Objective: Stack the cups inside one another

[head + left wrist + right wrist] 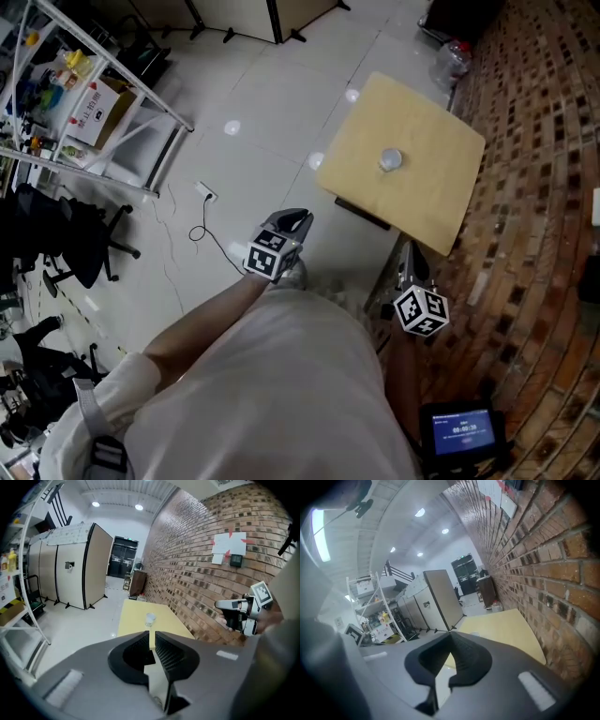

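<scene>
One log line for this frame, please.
cup on table | left gripper slightly open, empty | right gripper shut, empty | both short of table

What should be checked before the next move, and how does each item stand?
1. Target found: ok, one clear cup stands on the yellow table.
2. Separate cups left to stack: cannot tell, only that one shape shows.
3. Left gripper empty: ok, jaws slightly apart, nothing between.
4. Right gripper empty: ok, jaws together.
5. Grippers near the cup: not ok, both short of the table.
</scene>
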The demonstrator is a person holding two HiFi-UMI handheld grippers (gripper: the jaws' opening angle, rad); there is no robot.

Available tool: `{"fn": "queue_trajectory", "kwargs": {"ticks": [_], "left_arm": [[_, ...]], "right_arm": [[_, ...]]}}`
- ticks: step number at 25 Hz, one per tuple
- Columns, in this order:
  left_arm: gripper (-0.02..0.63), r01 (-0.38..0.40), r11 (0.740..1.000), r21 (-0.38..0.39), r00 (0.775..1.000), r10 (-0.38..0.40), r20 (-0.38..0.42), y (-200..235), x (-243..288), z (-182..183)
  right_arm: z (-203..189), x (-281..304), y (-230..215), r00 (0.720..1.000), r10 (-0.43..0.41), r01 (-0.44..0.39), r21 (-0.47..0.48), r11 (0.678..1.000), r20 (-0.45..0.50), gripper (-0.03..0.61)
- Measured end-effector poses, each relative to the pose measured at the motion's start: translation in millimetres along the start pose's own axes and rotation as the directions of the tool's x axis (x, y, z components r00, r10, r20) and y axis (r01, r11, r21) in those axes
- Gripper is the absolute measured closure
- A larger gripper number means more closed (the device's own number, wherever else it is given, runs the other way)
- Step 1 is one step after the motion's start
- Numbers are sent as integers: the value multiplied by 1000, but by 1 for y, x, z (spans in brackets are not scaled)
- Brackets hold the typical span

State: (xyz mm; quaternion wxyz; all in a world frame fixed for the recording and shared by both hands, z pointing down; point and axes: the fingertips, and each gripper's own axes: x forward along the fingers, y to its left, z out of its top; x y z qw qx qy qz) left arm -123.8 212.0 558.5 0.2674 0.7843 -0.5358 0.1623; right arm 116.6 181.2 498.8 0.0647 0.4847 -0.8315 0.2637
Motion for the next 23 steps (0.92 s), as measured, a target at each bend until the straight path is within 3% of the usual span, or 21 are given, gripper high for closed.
{"fn": "queue_trajectory", "kwargs": {"ticks": [23], "left_arm": [[554,19,999,43,999,-16,-48,-42,14,-10]], "right_arm": [[-6,-35,-41,1000,-14,14,-25,1000,1,578]]}}
